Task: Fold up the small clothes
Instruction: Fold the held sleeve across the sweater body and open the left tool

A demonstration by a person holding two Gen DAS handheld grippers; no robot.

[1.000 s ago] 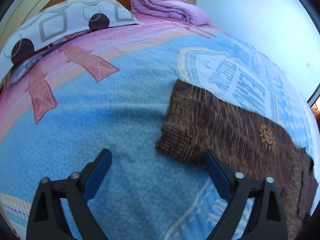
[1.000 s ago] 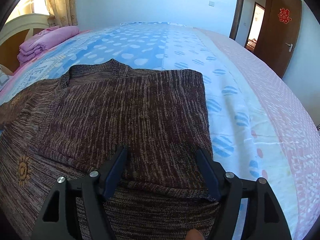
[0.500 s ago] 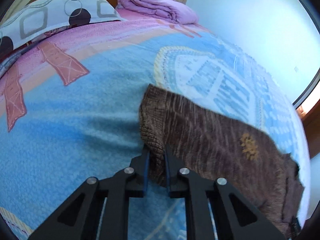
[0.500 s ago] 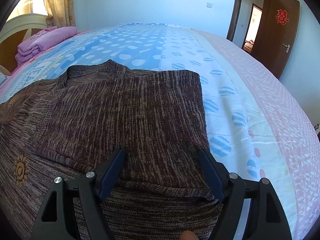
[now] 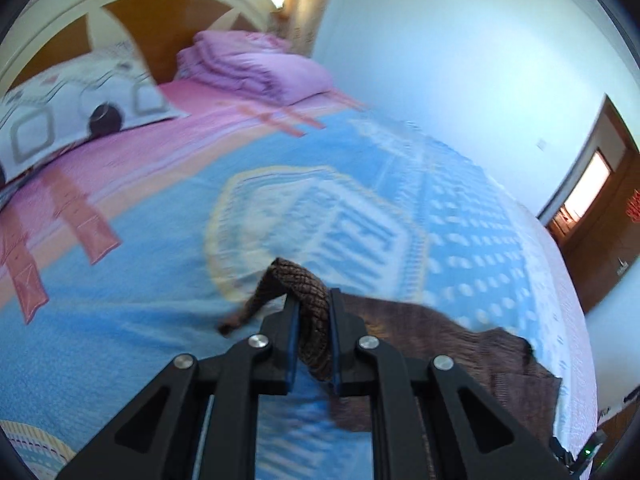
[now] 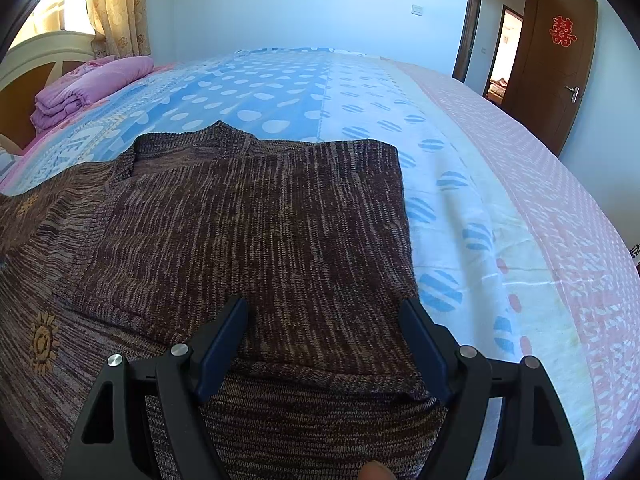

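On the bed: brown knit sweater laid out over the blue/white blanket, pink band of the blanket on the far right side in the right wrist view.

Left claw: left claw pressed together, pinching the ribbed hem of the sweater. Hem is lifted off the blanket, bunched into a roll btwn the blue pads, a bit of it draping down to the left w/ its tip near the bedding.

Rest of sweater (left view): trails off to the right of the claw, lying flat on the blanket. Pic is pretty motion-blurred so fine detail is hard to tell.

Right claw: right claw spread wide, nothing pinched. Fingers sit low over the sweater, one each side of the folded-over panel's near edge. Can't tell if the tips actually touch the knit.

Sweater state: one side already folded in over the body, V-neck end pointing away from the right cam. Small yellow sun emblem showing on the lower layer, left of the right claw.

Background: folded purple quilt at the head of the bed, patterned pillow beside it, cream/wood headboard behind. Brown door w/ a red decal stands open at the far right.
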